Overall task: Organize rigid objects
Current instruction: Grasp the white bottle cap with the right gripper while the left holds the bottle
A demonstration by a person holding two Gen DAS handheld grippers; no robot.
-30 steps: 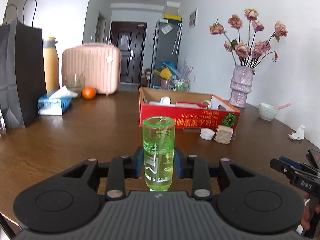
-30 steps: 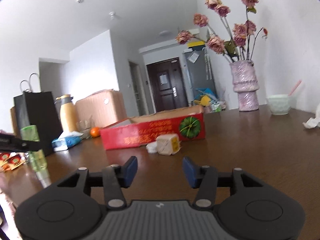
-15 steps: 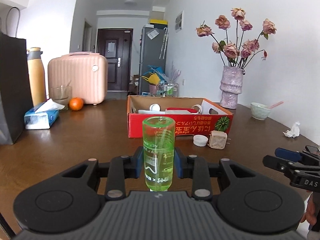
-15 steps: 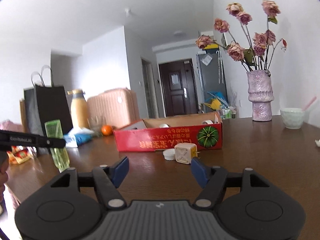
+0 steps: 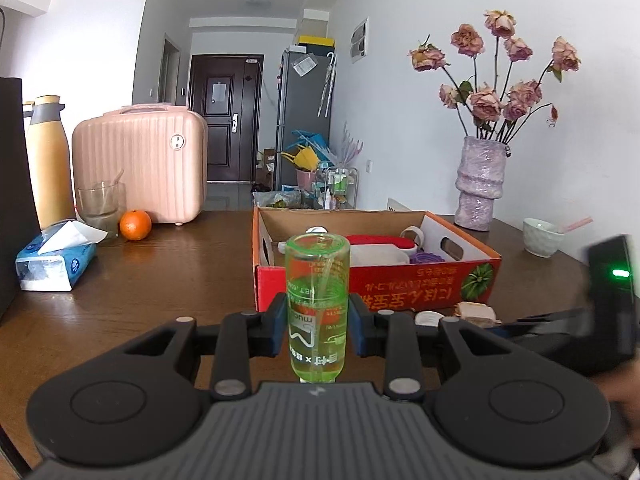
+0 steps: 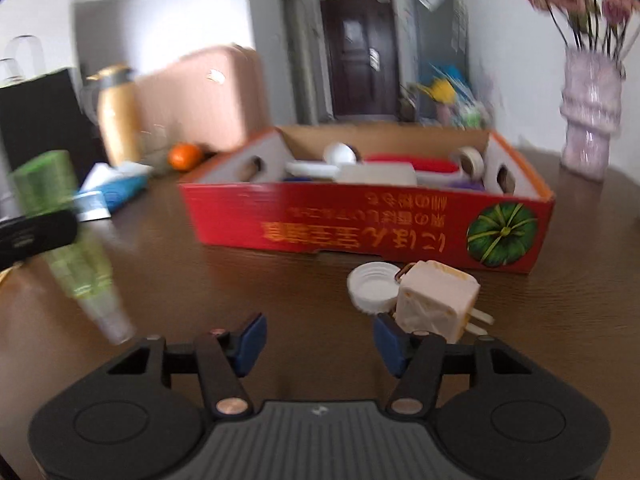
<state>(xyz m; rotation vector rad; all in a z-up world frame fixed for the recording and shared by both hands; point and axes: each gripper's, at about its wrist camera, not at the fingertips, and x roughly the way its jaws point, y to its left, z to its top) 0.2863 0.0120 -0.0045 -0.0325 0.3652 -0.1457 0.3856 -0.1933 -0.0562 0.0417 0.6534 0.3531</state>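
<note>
My left gripper (image 5: 318,330) is shut on a clear green bottle (image 5: 317,304), held upside down above the brown table (image 5: 160,280), short of the red cardboard box (image 5: 376,284). The same green bottle (image 6: 64,236) shows blurred at the left of the right wrist view. My right gripper (image 6: 318,342) hangs low over the table, its jaws closing with nothing between them. A cream plug adapter (image 6: 434,300) and a white lid (image 6: 372,286) lie just ahead of its right finger, in front of the red box (image 6: 360,224). The box holds several white and red items.
A pink case (image 5: 140,160), a yellow flask (image 5: 50,164), a glass (image 5: 100,204), an orange (image 5: 135,225) and a tissue pack (image 5: 52,260) stand at the back left. A vase of dried roses (image 5: 480,184) and a small bowl (image 5: 542,236) stand at the right.
Both grippers have moved toward the red box, which looks larger now. The right gripper has tipped downward and come up close to the plug adapter and lid; its jaws widened, then narrowed.
</note>
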